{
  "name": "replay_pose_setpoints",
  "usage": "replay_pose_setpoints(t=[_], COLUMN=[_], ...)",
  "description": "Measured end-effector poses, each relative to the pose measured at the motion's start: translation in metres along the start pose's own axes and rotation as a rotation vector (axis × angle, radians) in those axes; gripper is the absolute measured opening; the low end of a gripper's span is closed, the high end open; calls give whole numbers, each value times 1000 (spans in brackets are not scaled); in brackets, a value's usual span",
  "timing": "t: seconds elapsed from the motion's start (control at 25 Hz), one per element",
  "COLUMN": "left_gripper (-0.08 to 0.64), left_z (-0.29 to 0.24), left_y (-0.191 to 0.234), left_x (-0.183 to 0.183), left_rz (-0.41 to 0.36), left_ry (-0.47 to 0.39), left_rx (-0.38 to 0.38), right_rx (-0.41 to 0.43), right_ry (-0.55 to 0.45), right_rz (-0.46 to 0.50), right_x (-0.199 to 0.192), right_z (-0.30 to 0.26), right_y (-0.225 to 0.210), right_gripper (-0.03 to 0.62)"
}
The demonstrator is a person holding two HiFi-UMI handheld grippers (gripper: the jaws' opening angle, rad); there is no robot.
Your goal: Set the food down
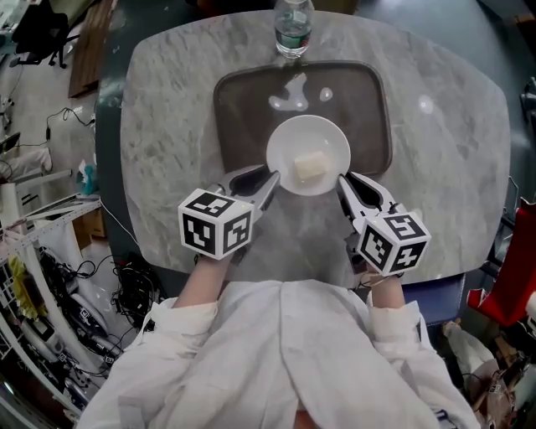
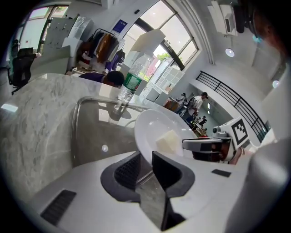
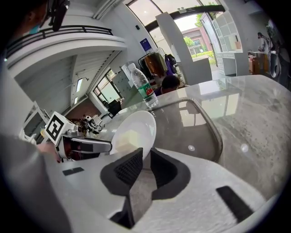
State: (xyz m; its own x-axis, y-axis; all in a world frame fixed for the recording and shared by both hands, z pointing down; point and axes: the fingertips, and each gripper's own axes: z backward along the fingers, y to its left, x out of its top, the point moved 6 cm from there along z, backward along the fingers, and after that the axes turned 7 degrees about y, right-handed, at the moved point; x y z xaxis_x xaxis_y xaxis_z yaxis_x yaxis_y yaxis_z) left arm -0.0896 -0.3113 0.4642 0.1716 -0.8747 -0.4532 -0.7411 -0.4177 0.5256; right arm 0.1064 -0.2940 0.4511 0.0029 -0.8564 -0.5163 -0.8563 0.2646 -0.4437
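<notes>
Setting: grey marble bench (image 1: 167,126) in a bright, high-windowed hall, with cluttered floor around it.
On the bench: a dark rectangular tray (image 1: 243,109) in the upper middle of the head view, and a clear water bottle (image 1: 293,25) just beyond its far edge.
Food: a pale block (image 1: 310,167) sits on a white plate (image 1: 289,142), which is over the near part of the tray at frame centre.
Left gripper (image 1: 270,183): clamped on the plate's lower-left rim, which runs between its jaws.
Right gripper (image 1: 343,186): clamped on the lower-right rim in the same way.
Contact: I cannot tell whether the plate's base touches the tray yet.
Step in hand: seemingly carrying the plate, held from both sides, to its spot on the tray.
Next move: probably lower both sides evenly so the plate stays level and the block does not slide. Once the base sits flat, part both pairs of jaws and draw them back off the rim.
</notes>
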Motion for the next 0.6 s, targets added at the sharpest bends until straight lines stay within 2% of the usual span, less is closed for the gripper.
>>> replay_pose_setpoints(t=[0.36, 0.6], left_gripper=[72, 72], left_z=[-19, -29], left_y=[16, 23], left_x=[22, 32], left_rz=[1, -26], left_ry=[0, 20], left_rx=[12, 18], right_rx=[-17, -30], right_ry=[2, 10], right_rz=[4, -2], right_x=[19, 24], right_z=[-21, -31], right_y=[-16, -24], right_gripper=[43, 43])
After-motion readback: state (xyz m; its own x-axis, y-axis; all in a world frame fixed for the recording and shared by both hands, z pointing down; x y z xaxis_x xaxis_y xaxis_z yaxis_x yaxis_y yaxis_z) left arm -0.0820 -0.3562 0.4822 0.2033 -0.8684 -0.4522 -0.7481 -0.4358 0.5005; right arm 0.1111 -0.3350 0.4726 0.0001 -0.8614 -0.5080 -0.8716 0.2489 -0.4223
